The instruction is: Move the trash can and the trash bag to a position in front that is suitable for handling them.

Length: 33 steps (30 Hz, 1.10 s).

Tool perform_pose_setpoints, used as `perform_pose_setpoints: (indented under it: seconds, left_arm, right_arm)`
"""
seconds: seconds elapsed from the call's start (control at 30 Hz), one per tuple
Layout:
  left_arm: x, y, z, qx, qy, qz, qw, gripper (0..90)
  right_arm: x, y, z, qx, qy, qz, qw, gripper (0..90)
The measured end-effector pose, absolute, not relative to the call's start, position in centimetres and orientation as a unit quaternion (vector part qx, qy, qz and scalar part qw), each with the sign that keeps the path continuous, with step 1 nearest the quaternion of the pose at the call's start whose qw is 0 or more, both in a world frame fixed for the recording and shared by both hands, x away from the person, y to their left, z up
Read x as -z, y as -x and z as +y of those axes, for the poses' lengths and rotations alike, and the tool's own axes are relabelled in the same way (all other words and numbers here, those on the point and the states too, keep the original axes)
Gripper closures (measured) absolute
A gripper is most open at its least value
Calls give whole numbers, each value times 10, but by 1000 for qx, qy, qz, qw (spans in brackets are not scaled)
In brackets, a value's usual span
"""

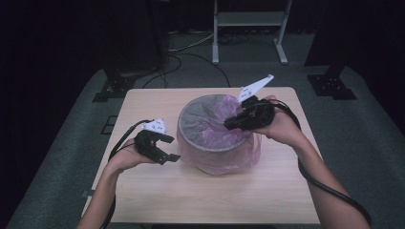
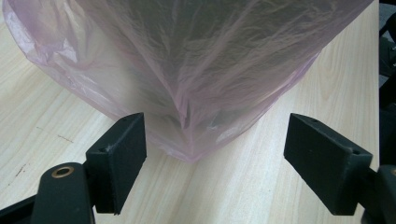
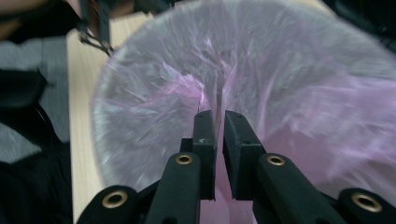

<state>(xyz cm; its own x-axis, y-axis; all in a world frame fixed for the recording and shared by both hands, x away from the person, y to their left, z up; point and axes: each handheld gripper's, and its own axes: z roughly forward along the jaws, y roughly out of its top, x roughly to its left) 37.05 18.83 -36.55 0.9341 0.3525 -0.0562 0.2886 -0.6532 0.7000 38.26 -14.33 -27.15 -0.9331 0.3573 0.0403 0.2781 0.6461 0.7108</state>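
Note:
A round grey bin [image 1: 191, 143] stands mid-table, lined with a thin pink plastic bag [image 1: 217, 129] that drapes over its rim and down its sides. My right gripper [image 1: 228, 124] reaches over the bin's mouth from the right. In the right gripper view that gripper [image 3: 215, 116] is shut on a fold of the pink bag [image 3: 289, 93] inside the bin. My left gripper [image 1: 174, 148] is held low at the bin's left side, open. In the left gripper view the gripper [image 2: 215, 140] has its jaws wide apart, just short of the bag [image 2: 201, 60] where it meets the table.
The wooden table [image 1: 191, 195] has bare room in front of the bin and to both sides. Beyond it on the grey floor are a white metal frame [image 1: 248, 19], black stand feet [image 1: 112, 88] and loose cables [image 1: 191, 47].

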Motion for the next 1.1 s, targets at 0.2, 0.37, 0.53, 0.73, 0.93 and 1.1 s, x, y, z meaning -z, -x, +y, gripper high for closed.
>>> perform_pose_setpoints:
  seconds: [0.2,0.37,0.53,0.73,0.93,1.1]
  left_arm:
    - [368,-371,195,-41,-908,184,375,194]
    - [368,-370,196,-40,-907,187,375,192]
    - [366,-366,194,-40,-908,182,375,192]
    - [365,-366,190,-42,-908,177,378,190]
    - [364,-368,192,-41,-908,177,379,189]
    - [363,-369,196,-44,-905,179,384,186]
  right_arm:
    - [288,-383,-116,-336,-149,929,30,856]
    - [296,-375,-111,-324,-136,936,9,872]
    - [297,-364,-110,-319,-123,940,2,876]
    - [295,-349,-105,-311,-97,945,-14,885]
    - [286,-379,-103,-305,-117,945,15,874]
    - [292,-417,-87,-257,-140,955,42,877]
